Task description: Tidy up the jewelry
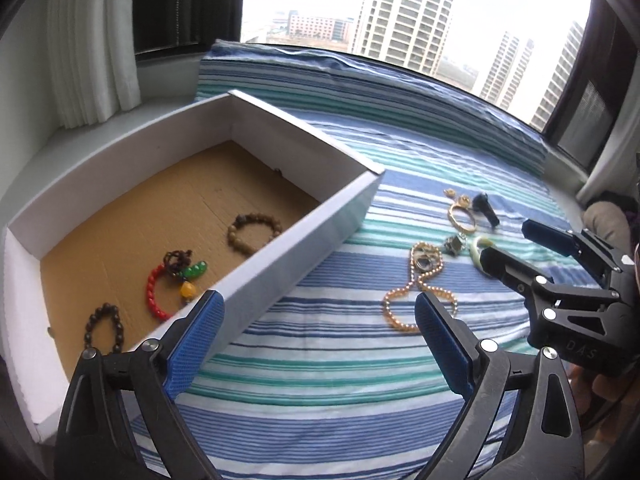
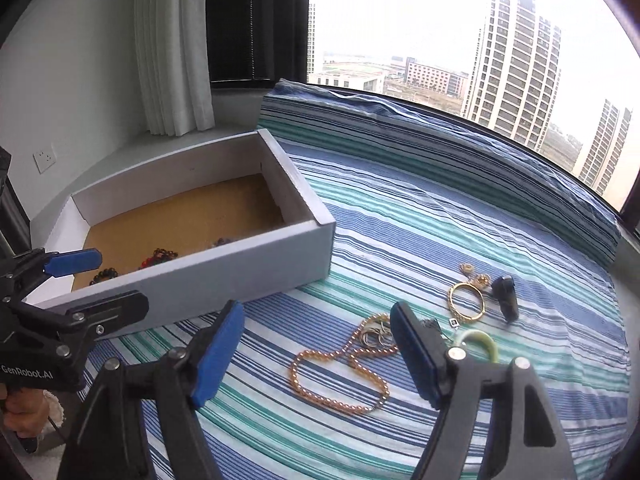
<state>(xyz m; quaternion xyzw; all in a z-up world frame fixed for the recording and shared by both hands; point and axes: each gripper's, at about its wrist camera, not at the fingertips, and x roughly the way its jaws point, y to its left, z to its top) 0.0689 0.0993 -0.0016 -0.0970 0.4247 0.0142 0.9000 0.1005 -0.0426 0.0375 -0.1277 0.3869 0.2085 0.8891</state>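
Left wrist view: my left claw [image 1: 316,312] is released, nothing between its blue pads, and my right claw [image 2: 316,344] is spread and empty too. The loose jewelry lies on the striped bedspread [image 2: 400,220]: the pearl necklace [image 2: 340,376] at about 6 o'clock of the pile, a gold bangle [image 2: 466,302] toward 1 o'clock of it, a pale green ring-shaped piece [image 2: 482,340] at 3 o'clock, a dark clip-like thing [image 2: 505,296] beyond the bangle. Three bead bracelets sit in the cardboard box [image 1: 280,264] already: the brown one [image 1: 254,234], the red one [image 1: 160,294], the dark one [image 1: 102,328].

My worry is the necklace. Small rings [image 2: 374,334] are tangled on its upper loop, so pinching there could drag them along and scatter them on the cloth. A pinch at one strand only may let the rest swing and catch the box wall on the way over. The soft bedspread may bunch up under my pads.

The box's near wall stands between the pile and the box floor, at 9 o'clock of the necklace, so anything I carry must clear it. Both claws are close together; they could knock each other
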